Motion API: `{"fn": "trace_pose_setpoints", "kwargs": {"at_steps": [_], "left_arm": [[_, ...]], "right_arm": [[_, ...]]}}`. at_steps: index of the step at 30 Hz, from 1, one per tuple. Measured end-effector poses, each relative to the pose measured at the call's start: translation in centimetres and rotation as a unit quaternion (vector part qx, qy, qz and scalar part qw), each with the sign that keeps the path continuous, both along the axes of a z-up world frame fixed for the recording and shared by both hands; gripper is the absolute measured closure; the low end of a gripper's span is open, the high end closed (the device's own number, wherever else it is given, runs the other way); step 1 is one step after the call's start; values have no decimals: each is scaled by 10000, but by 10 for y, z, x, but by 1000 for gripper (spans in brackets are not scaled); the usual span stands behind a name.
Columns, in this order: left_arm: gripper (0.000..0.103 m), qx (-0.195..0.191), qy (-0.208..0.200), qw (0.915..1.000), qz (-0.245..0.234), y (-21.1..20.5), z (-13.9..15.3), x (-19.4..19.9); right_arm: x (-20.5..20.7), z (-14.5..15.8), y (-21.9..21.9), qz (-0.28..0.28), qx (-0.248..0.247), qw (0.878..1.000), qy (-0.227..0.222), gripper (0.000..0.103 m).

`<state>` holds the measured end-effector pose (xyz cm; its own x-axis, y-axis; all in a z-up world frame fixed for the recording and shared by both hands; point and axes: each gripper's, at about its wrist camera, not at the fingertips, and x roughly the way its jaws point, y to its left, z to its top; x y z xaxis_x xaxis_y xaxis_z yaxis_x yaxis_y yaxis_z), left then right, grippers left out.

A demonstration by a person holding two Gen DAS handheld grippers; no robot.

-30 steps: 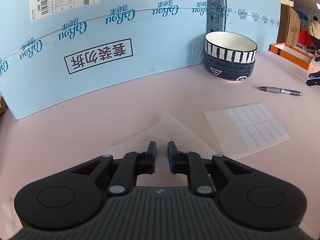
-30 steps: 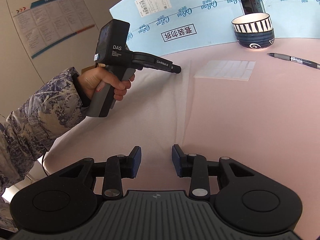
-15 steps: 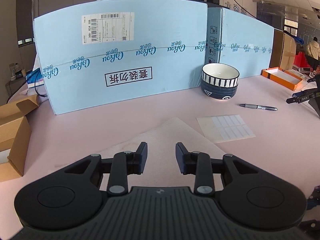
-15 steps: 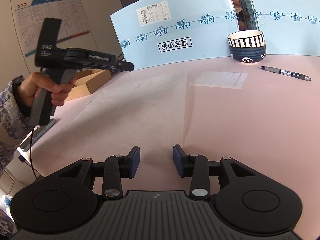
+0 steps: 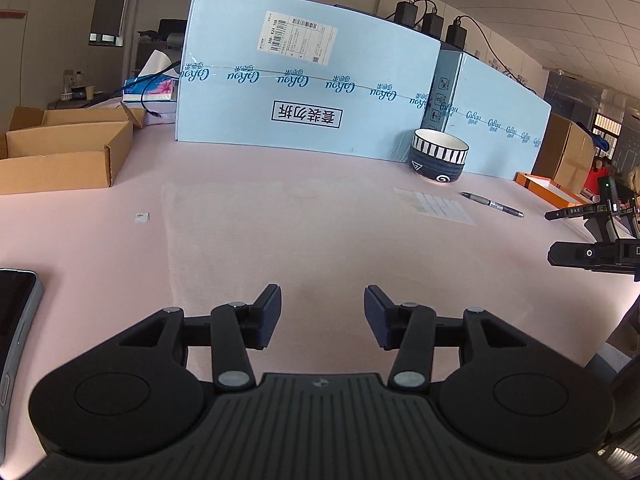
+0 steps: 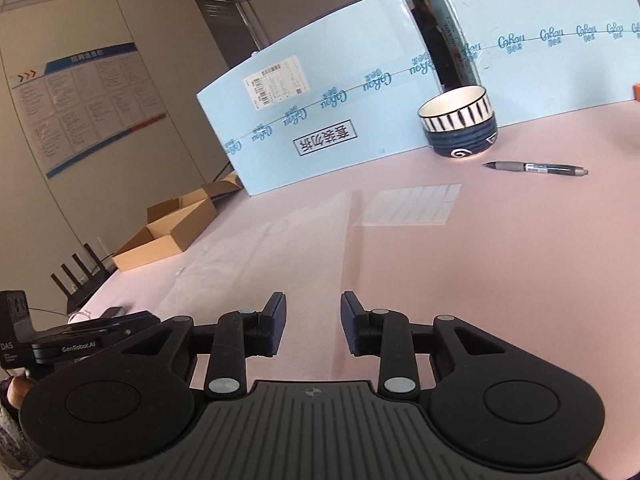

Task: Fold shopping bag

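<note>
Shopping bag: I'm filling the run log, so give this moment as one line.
shopping bag: flat on table, translucent | left gripper: open, just widened, nothing between fingers | right gripper: open, empty

Desk (image 5: 360,240): matt pink covering, smooth, no glare. Shopping bag (image 5: 248,232): thin translucent film lying flat, faintly crinkled, probably plastic; edges hard to trace against the pink. Bowl (image 5: 439,155): glazed ceramic, glossy. Pen (image 6: 536,168): plastic barrel, slight sheen. Label sheet (image 6: 408,204): paper, satin backing. Open box (image 5: 60,156): raw brown corrugated cardboard. Blue carton (image 5: 304,92): printed card, matt. Left gripper (image 5: 322,316): matt black plastic, ribbed housing, metal pivot pins.
</note>
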<state>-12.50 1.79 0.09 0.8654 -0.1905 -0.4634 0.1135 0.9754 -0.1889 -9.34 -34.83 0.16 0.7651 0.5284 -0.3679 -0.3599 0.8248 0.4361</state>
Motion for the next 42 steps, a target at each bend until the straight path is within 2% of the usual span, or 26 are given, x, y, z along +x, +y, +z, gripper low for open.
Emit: {"fn": "trace_pose_setpoints", "kwargs": {"at_steps": [3, 5, 9, 12, 15, 17, 20, 21, 22, 26, 30, 37, 42], "left_arm": [[57, 57, 7, 10000, -37, -3, -2, 2], [52, 151, 21, 9998, -119, -6, -3, 4], [51, 208, 19, 9998, -68, -6, -3, 6], [51, 144, 1, 9998, 105, -2, -5, 2], [51, 148, -6, 9998, 99, -3, -7, -4], [51, 177, -41, 9998, 126, -4, -7, -6], [51, 172, -1, 9998, 123, -2, -10, -6], [51, 165, 72, 9998, 128, -1, -13, -4], [51, 170, 137, 9997, 129, 0, -15, -3], [51, 223, 114, 9996, 106, 1, -20, -2], [51, 206, 103, 9997, 58, 3, -21, -3], [48, 200, 61, 9998, 37, 1, -22, -3], [46, 83, 34, 10000, 8, 4, -23, -4]], "right_arm": [[7, -6, -8, 109, 93, 9989, 456, 74], [11, -8, -8, 413, 258, 9970, 608, 74], [27, -9, 3, 813, 501, 9922, 802, 74], [49, -13, 14, 1042, 633, 9875, 997, 78], [71, -19, 24, 985, 679, 9854, 1210, 79], [86, -28, 30, 889, 696, 9821, 1509, 79], [92, -37, 27, 820, 822, 9797, 1636, 92], [94, -39, 26, 786, 878, 9790, 1665, 101], [94, -43, 23, 747, 938, 9778, 1719, 103], [96, -48, 8, 651, 1361, 9706, 1876, 103], [88, -34, 5, 512, 1086, 9800, 1584, 77], [91, -32, 11, 650, 887, 9800, 1660, 77], [89, -28, 24, 817, 501, 9851, 1426, 77]]}}
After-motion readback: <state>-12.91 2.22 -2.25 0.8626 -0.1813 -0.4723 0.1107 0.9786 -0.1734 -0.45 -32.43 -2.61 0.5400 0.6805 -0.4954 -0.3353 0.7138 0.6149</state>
